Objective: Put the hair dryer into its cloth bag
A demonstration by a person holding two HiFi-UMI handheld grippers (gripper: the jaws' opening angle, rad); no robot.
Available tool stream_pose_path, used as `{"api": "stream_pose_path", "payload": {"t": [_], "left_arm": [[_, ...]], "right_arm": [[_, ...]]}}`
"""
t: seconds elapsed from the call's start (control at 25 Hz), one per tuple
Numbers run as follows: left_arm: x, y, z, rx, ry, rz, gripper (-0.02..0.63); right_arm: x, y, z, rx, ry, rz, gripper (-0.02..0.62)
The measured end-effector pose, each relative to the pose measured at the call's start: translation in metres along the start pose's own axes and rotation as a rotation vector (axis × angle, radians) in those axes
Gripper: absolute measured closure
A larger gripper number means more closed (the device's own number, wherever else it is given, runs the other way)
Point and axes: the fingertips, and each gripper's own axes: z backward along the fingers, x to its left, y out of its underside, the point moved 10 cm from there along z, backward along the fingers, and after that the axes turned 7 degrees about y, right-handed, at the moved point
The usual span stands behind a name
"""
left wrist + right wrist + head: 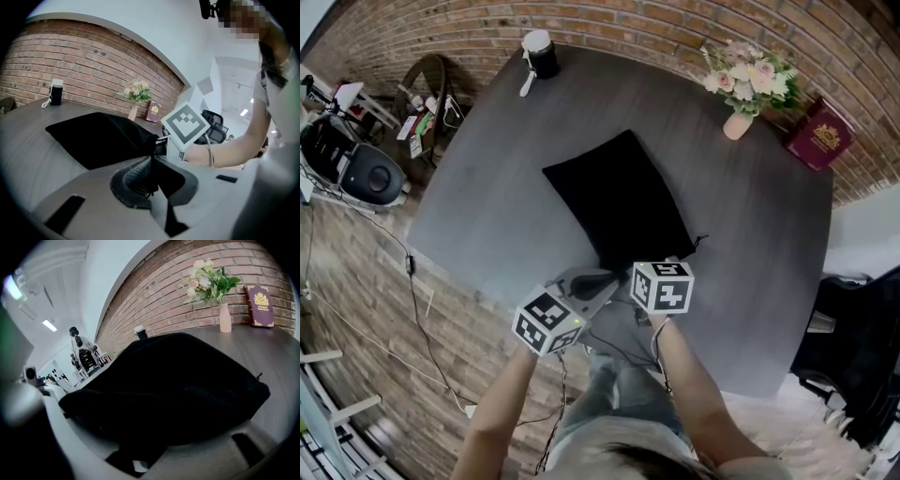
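Observation:
A black cloth bag (619, 197) lies on the dark grey table (487, 187), its near end by the front edge. In the left gripper view the bag (98, 136) runs away to the left. My left gripper (150, 176) is shut on a thin black cord at the bag's near corner; from above the left gripper (598, 278) sits left of that end. My right gripper (649, 272) is at the same end, its marker cube (185, 124) close beside the left one. The bulging bag (178, 385) fills the gap of the right gripper (159, 427), touching both fingers. No hair dryer shows.
At the table's far right stand a pink vase of flowers (739, 89) and a dark red book (817, 134). A black and white container (540, 52) is at the far left. A black chair (862, 347) stands right of the table, and equipment (356, 164) left.

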Motion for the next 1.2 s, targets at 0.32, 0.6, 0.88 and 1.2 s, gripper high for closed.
{"api": "stream_pose_path", "payload": {"t": [0.32,0.6,0.88,1.2], "left_arm": [[0.007,0.008,-0.003,-0.013,-0.023,0.042,0.588],[0.009,0.013,-0.004,-0.011,-0.034,0.058,0.588],[0.006,0.019,-0.003,0.036,-0.027,0.062,0.588],[0.009,0.039,-0.003,0.145,-0.065,0.098,0.586]], "right_arm": [[-0.003,0.003,-0.016,0.019,-0.029,-0.047,0.4],[-0.011,0.0,0.0,-0.001,-0.037,-0.012,0.333],[-0.023,0.016,0.044,-0.005,-0.04,-0.057,0.341],[-0.04,0.05,0.091,0.022,0.035,-0.07,0.365]]}}
